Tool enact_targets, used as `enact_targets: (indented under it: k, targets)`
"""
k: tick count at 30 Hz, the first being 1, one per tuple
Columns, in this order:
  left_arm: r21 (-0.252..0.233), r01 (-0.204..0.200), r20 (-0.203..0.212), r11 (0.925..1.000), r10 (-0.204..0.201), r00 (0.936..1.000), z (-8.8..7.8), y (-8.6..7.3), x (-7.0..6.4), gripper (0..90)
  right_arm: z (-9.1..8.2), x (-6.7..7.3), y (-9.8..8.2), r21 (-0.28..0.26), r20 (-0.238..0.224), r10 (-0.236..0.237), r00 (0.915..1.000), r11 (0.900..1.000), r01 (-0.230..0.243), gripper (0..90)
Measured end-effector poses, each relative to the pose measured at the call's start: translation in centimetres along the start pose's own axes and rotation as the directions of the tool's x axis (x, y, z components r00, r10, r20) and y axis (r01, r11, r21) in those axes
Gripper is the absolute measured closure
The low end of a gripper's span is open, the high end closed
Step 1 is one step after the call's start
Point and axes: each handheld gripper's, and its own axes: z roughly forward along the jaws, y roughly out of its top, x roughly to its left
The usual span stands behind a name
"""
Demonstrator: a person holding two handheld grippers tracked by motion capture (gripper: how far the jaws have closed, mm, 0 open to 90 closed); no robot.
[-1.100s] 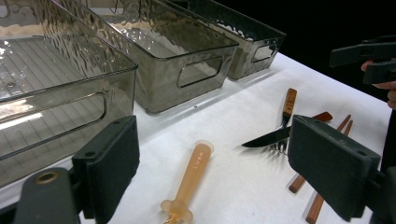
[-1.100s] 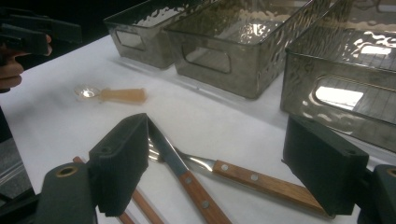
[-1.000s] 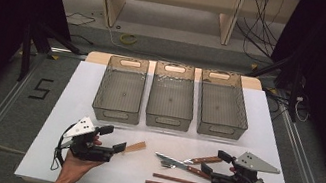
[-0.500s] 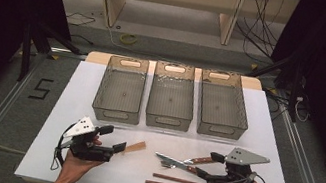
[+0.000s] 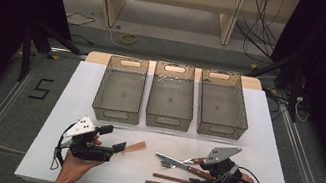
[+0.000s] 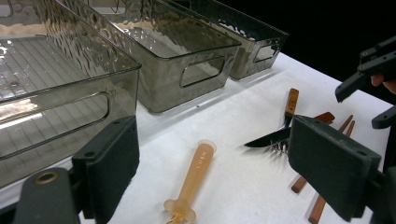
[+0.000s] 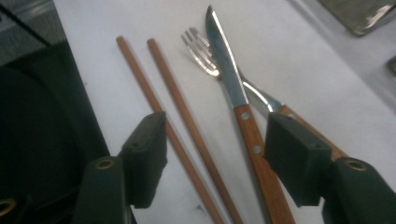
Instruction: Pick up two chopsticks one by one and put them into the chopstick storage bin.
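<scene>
Knife (image 7: 243, 116) and chopsticks (image 7: 173, 112) lie flat between the right claw (image 5: 202, 175) jaws, which have just been closing, nothing pinched; the fork (image 7: 205, 49) crosses under the knife. Left claw (image 5: 113, 147) is spread wide, an amber spoon (image 6: 194, 175) on the table (image 5: 73, 101) between its jaws, untouched. Beyond both claws, three smoky bins (image 5: 171, 98) sit side by side, all bare inside. Dark room and cabled floor behind.

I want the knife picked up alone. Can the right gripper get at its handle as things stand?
Probably yes. The right gripper stands open over the knife handle, nothing above it. But one chopstick also lies between the jaws and the fork passes under the blade, so it may catch them.
</scene>
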Motion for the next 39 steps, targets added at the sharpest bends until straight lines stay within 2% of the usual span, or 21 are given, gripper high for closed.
enact_targets:
  k: [5, 10, 11, 16, 17, 21, 25, 27, 29, 32, 34, 35, 38, 39]
  targets:
    - [0.001, -0.003, 0.0, 1.0, 0.003, 1.0, 0.0, 0.0, 0.0, 16.0, 0.6, 0.8, 0.3, 0.061, -0.022, -0.051, 0.9985, 0.997, 0.052, 48.2]
    - [0.002, -0.004, 0.0, 1.0, 0.004, 1.0, 0.0, 0.0, 0.0, 16.0, 1.4, 1.4, 0.4, 0.091, -0.048, -0.086, 0.9951, 0.992, 0.09, 53.6]
    - [0.002, -0.003, 0.0, 1.0, 0.003, 1.0, 0.0, 0.0, 0.0, 16.0, 1.9, 1.7, 0.5, 0.112, -0.055, -0.107, 0.9928, 0.987, 0.112, 56.0]
    - [0.006, -0.005, 0.001, 1.0, 0.005, 1.0, 0.0, 0.0, 0.0, 16.0, 2.6, 2.1, 0.6, 0.169, -0.065, -0.129, 0.9895, 0.976, 0.138, 61.7]
    - [0.007, -0.005, 0.001, 1.0, 0.005, 1.0, 0.0, 0.0, 0.0, 16.0, 2.8, 2.1, 0.5, 0.194, -0.065, -0.137, 0.9885, 0.97, 0.147, 64.1]
    - [0.01, -0.008, 0.002, 0.9999, 0.008, 1.0, 0.1, 0.0, -0.1, 16.0, 3.0, 1.9, 0.4, 0.218, -0.061, -0.151, 0.9866, 0.963, 0.161, 66.9]
    - [0.01, -0.009, 0.002, 0.9999, 0.009, 1.0, 0.1, 0.0, -0.1, 16.0, 3.2, 1.8, 0.3, 0.253, -0.059, -0.167, 0.9842, 0.951, 0.177, 70.1]
    - [0.011, -0.01, 0.002, 0.9999, 0.01, 0.9999, 0.1, 0.0, -0.1, 16.0, 3.3, 1.8, 0.3, 0.256, -0.059, -0.167, 0.9843, 0.95, 0.176, 70.7]
    - [0.011, -0.009, 0.002, 0.9999, 0.009, 1.0, 0.1, 0.0, -0.1, 16.0, 3.6, 1.7, 0.2, 0.286, -0.056, -0.177, 0.9827, 0.94, 0.185, 72.1]
    - [0.011, -0.009, 0.002, 0.9999, 0.009, 1.0, 0.1, 0.0, -0.1, 16.0, 3.8, 1.6, 0.2, 0.312, -0.051, -0.187, 0.981, 0.93, 0.193, 73.3]
    - [0.011, -0.009, 0.002, 0.9999, 0.009, 1.0, 0.1, 0.0, 0.0, 16.0, 3.9, 1.7, 0.1, 0.317, -0.041, -0.18, 0.9828, 0.931, 0.184, 73.7]
    - [0.011, -0.009, 0.002, 0.9999, 0.009, 1.0, 0.1, 0.0, 0.0, 16.0, 4.0, 1.7, 0.2, 0.332, -0.039, -0.189, 0.9812, 0.924, 0.191, 74.0]
    - [0.012, -0.01, 0.002, 0.9999, 0.01, 1.0, 0.1, 0.0, 0.0, 16.0, 4.1, 1.8, 0.2, 0.339, -0.042, -0.19, 0.9809, 0.921, 0.193, 77.3]
    - [0.012, -0.01, 0.001, 0.9999, 0.01, 0.9999, 0.1, 0.0, 0.0, 16.0, 4.1, 1.9, 0.3, 0.345, -0.049, -0.203, 0.978, 0.915, 0.207, 78.1]
